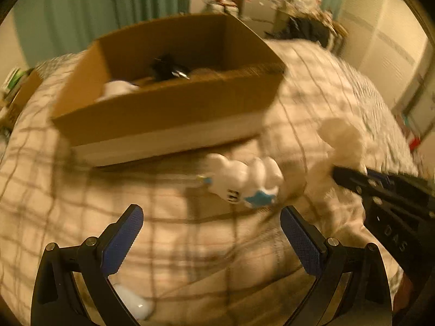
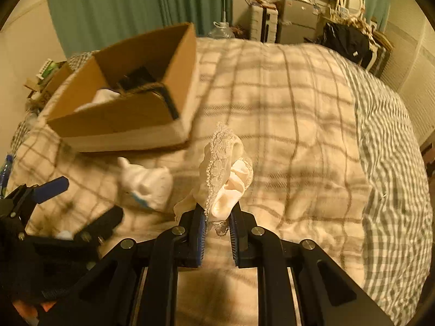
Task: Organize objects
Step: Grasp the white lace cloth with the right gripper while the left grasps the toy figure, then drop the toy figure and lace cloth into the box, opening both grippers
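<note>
We've got the cardboard box point(image 2: 119, 114) sitting on the bed cover point(image 2: 285, 114), ahead and to the left of our right gripper point(image 2: 216, 228). Inside the box, a dark item point(image 1: 168, 66) lies toward the back and a pale bundle point(image 1: 117, 88) at its near left corner. Between box and grippers, the plush toy point(image 2: 146, 184) rests on the cover, just right of our left gripper point(image 1: 212, 241). The lace-edged cloth point(image 2: 225, 174) rises from between the right gripper's fingers, right of the toy.
</note>
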{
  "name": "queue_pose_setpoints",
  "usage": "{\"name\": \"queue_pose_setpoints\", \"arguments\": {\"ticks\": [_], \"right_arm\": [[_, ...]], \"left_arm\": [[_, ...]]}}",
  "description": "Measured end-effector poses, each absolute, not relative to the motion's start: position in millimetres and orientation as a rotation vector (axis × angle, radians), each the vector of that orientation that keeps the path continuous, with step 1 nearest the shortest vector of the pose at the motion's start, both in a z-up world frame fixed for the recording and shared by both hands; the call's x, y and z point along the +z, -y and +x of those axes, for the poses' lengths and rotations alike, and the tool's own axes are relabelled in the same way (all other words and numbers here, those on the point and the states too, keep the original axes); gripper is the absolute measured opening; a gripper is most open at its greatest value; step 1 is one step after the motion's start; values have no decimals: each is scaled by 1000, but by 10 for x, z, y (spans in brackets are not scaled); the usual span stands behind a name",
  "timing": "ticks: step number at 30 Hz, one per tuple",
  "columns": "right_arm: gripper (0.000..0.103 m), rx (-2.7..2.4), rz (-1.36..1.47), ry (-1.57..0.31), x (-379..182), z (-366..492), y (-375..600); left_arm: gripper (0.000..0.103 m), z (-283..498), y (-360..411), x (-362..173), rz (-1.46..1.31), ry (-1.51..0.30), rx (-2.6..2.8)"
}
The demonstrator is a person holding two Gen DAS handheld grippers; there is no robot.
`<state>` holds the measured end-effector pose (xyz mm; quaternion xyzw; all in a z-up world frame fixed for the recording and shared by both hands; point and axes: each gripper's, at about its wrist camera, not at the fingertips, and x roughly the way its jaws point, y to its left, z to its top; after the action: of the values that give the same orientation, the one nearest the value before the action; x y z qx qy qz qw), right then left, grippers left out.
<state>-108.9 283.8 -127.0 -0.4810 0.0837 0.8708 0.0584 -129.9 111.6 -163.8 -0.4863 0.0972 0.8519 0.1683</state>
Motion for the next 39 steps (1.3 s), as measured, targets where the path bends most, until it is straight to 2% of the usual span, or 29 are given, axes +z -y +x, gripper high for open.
{"name": "queue_pose_setpoints", "arguments": {"ticks": [8, 10, 12, 15, 17, 30, 39], "right_arm": [[14, 2623, -1481, -284, -1513, -1170, -2947], [14, 2618, -1478, -299, -1528, -1164, -2969], [14, 2616, -1471, -305, -1530, -1154, -2983], [14, 2618, -1469, -313, -1541, -1145, -2999], [14, 2611, -1467, -306, -1541, -1142, -3006], [14, 2617, -1421, -256, -1201, -929, -2941], [14, 2709, -1320, -216, -622, -678, -2721]], "left_arm": [[103, -1484, -1346, -1858, -1391, -327, 2359], [100, -1513, -1383, -1884, -1385, -338, 2347], [95, -1543, -1450, -1906, -1372, -351, 2324], [79, -1580, -1492, -1939, -1361, -350, 2292], [62, -1623, -1486, -1961, -1382, -323, 2274], [62, -1281, -1201, -1518, -1396, -300, 2391], [62, -980, -798, -856, -1304, -184, 2500]]}}
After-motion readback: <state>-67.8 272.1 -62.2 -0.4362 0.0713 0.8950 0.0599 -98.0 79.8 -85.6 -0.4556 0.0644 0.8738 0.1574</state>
